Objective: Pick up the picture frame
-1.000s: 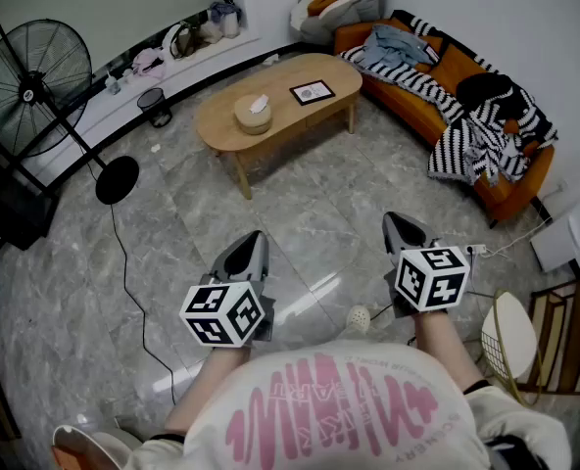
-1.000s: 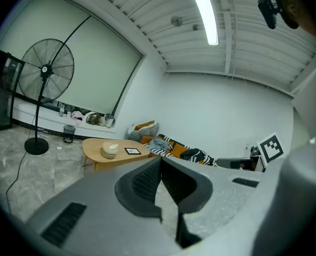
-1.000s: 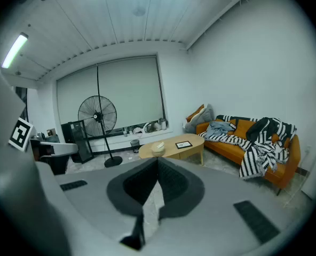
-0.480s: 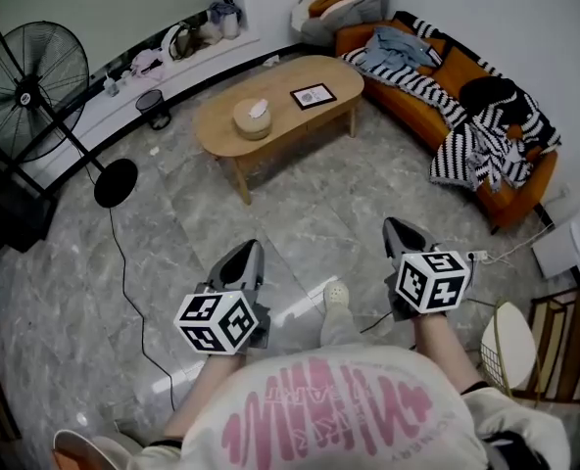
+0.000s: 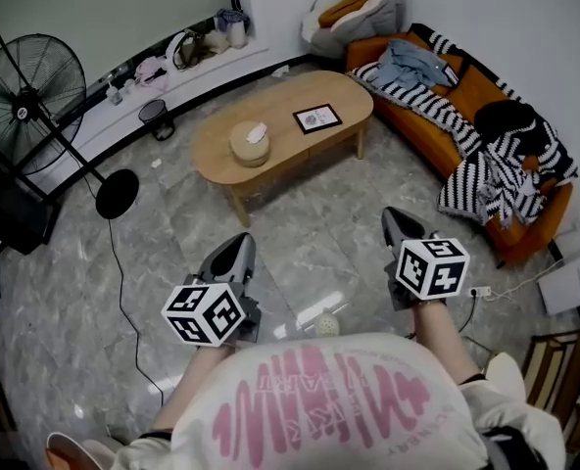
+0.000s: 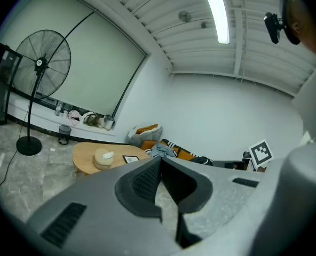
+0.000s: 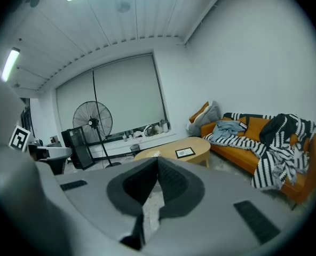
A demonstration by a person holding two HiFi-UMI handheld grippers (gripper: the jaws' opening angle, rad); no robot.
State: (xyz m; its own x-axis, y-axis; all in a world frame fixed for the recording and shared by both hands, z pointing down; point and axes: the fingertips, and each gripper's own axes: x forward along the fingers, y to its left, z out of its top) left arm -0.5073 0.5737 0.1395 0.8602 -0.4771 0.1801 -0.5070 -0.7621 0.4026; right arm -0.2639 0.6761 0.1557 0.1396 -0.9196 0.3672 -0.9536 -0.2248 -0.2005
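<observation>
**Two closed, empty claws held over open floor, facing a surface with the picture frame**

The left claw and right claw each have both jaws pressed together with nothing between them. They are held side by side, well apart, above bare marble floor that runs clear to the oval wooden surface ahead. The picture frame lies flat on the half nearer the orange sofa, just inside the rim. A round container sits apart from it, toward the other end. A narrow gap separates surface and sofa. At left stand a fan and a trailing cable.
</observation>
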